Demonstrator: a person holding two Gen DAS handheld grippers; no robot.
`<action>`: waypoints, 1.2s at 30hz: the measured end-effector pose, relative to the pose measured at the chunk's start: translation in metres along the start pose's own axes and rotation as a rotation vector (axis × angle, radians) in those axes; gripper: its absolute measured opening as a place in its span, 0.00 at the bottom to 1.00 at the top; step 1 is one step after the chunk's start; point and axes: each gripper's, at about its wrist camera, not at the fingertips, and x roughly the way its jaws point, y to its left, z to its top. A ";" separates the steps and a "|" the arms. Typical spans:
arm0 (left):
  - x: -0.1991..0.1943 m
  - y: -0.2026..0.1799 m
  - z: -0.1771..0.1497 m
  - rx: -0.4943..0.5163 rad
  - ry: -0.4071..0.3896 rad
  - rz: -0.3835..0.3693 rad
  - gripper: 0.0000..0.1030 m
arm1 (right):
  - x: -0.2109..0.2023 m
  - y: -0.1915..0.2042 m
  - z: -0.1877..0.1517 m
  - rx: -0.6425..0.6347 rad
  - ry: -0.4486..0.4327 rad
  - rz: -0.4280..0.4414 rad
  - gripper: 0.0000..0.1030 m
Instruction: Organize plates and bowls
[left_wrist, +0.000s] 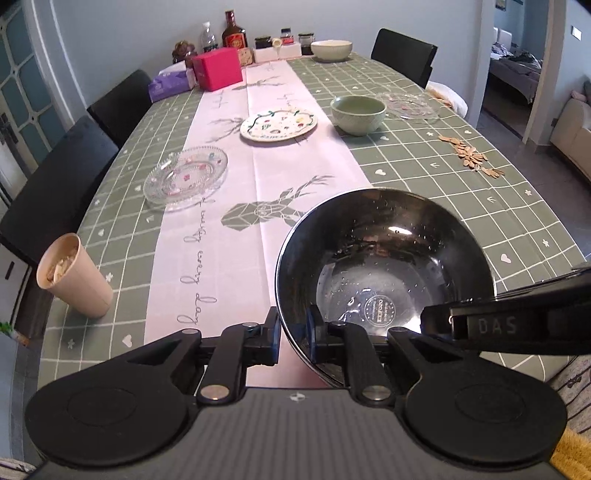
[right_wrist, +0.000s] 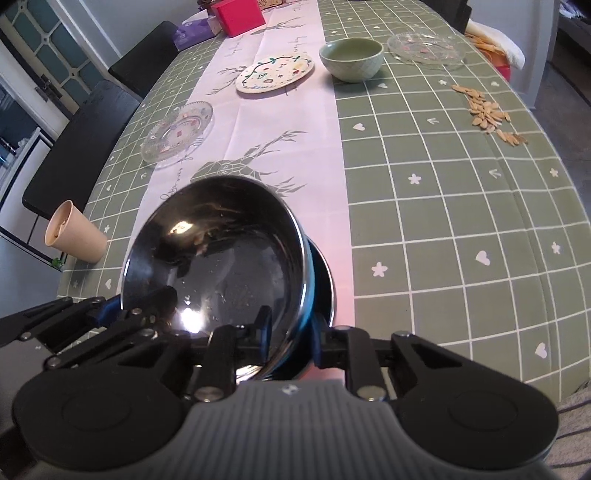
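- Left wrist view: the left gripper has its fingers clenched on the near rim of the steel bowl — one finger outside the wall, the other inside; the right gripper comes in from the right of these fingers and grips the same rim further round.
- Right wrist view: the right gripper has its fingers pinched on the rim of the steel bowl, which tilts up away from the table; the left gripper bites the rim just left of these fingers.
- Ahead of the fingers and to the left sits a clear glass plate; further ahead on the pink runner lies a painted plate; just right of that stands a green bowl, with a second glass plate beyond it.
- Far ahead, near the table's end, a white bowl stands beside jars and bottles.
- Left of the fingers, near the table edge — a paper cup; to the right, well apart, scattered seeds.
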 end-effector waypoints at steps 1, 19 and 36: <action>-0.002 -0.002 0.000 0.009 -0.007 0.003 0.15 | 0.000 -0.001 0.000 0.008 0.011 0.002 0.16; -0.004 -0.006 0.001 0.037 -0.014 0.003 0.14 | -0.024 0.011 0.021 -0.095 0.014 -0.060 0.56; 0.001 -0.006 0.004 0.075 -0.063 -0.033 0.51 | -0.015 -0.010 0.018 -0.085 -0.088 -0.048 0.56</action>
